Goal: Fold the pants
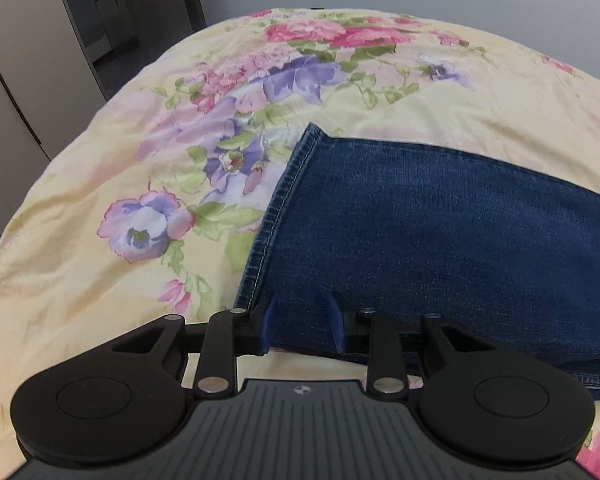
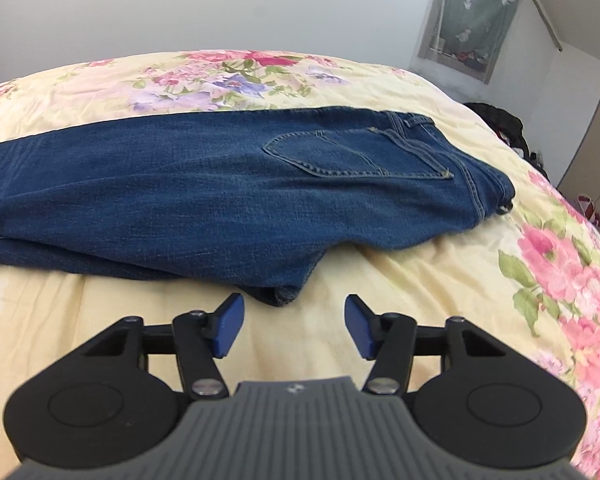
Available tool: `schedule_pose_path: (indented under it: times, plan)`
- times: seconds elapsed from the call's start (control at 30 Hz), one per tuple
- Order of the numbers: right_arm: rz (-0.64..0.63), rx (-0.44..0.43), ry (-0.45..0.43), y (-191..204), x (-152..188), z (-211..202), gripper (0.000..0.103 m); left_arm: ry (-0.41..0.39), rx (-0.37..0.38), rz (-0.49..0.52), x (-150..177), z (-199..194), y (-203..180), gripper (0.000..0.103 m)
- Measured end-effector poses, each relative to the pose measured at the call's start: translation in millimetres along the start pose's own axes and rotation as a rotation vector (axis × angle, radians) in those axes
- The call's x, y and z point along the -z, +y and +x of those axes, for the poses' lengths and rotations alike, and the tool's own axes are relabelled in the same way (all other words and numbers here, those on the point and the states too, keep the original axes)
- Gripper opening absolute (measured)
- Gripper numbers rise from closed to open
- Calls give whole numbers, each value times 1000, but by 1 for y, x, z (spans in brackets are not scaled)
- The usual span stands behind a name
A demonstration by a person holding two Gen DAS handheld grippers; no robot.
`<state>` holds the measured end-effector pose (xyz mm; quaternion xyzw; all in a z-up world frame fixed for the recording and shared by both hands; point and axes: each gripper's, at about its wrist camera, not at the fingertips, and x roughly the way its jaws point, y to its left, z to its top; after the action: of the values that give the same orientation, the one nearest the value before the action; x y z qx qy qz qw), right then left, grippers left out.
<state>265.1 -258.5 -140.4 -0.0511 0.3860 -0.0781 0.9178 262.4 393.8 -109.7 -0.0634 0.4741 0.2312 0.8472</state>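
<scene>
Left wrist view: your left gripper (image 1: 303, 326) sat over the hem end of the jeans (image 1: 440, 232), w/ the stitched hem (image 1: 278, 216) running away ahead-left of the tips. Jaws were part spread, denim showing between the blue pads (image 1: 269, 328). Whether they actually pinched the cloth or just hung above it, can't tell from this angle. Beyond and to the left of the tool: only the floral bedspread (image 1: 112, 152).

Right wrist view: your right gripper (image 2: 294, 326) was spread and empty, pads clear of the fabric. The crotch fold of the jeans (image 2: 284, 294) lay just ahead, between the tips, not touching. Back pocket (image 2: 356, 152) and waistband (image 2: 416, 122) were further ahead, to the right. Legs looked already stacked one on the other, running off to the tool's left.

My read: lengthwise fold done, you were at the grab stage for the crosswise fold. Next move prob needs both layers caught at the hem on the left, right side pinning or gripping near the crotch/waist, then hem carried over toward the waistband w/o dragging the lower layer.
</scene>
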Motion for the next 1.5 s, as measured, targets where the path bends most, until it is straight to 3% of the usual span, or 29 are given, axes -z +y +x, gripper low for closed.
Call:
schedule_pose_path:
  times: [0.1, 0.13, 0.17, 0.23, 0.37, 0.5, 0.6, 0.7, 0.73, 0.77, 0.97, 1.13, 1.37, 1.43, 1.5]
  plan:
    - [2, 0, -4, 3, -2, 15, 49, -1, -2, -1, 5, 7, 1, 35]
    - [-1, 5, 0, 3, -3, 21, 45, 4, -3, 3, 5, 9, 0, 35]
    - [0, 4, 6, 2, -4, 26, 27, 10, -6, 10, 4, 10, 0, 34]
    - [6, -32, 5, -1, -10, 26, 6, 22, -12, 28, 2, 11, -2, 27]
    - [-39, -41, -28, -14, -24, 6, 0, 40, -36, 96, 4, 18, -7, 11]
    - [-50, -52, 90, -26, -10, 32, 0, 48, -42, 107, 9, 27, -5, 7]
    - [-86, -24, 85, -15, -9, 36, 0, 30, -53, 115, 10, 19, -4, 7]
    - [-90, -29, 82, -19, -13, 26, 10, -17, -56, 150, 12, 2, 4, 9]
    - [-90, -30, 72, -20, -15, 20, 18, -42, -44, 167, 13, -5, 7, 9]
    - [-96, -34, 63, -21, -16, 14, 20, -67, -26, 198, 15, -13, 9, 15]
    - [-211, -142, -20, 6, -23, -17, 20, -173, 41, 528, 33, -52, -21, 30]
    - [-272, -279, -51, 59, -31, -20, 20, -238, 142, 677, 49, -71, -66, 41]
    - [-493, -422, -158, 151, -26, -28, 20, -326, 299, 927, 90, -81, -151, 49]
    - [-549, -426, -173, 170, -24, -24, 20, -349, 295, 1011, 101, -79, -170, 51]
    - [-610, -400, -187, 187, -21, -19, 24, -365, 237, 1094, 112, -71, -187, 51]
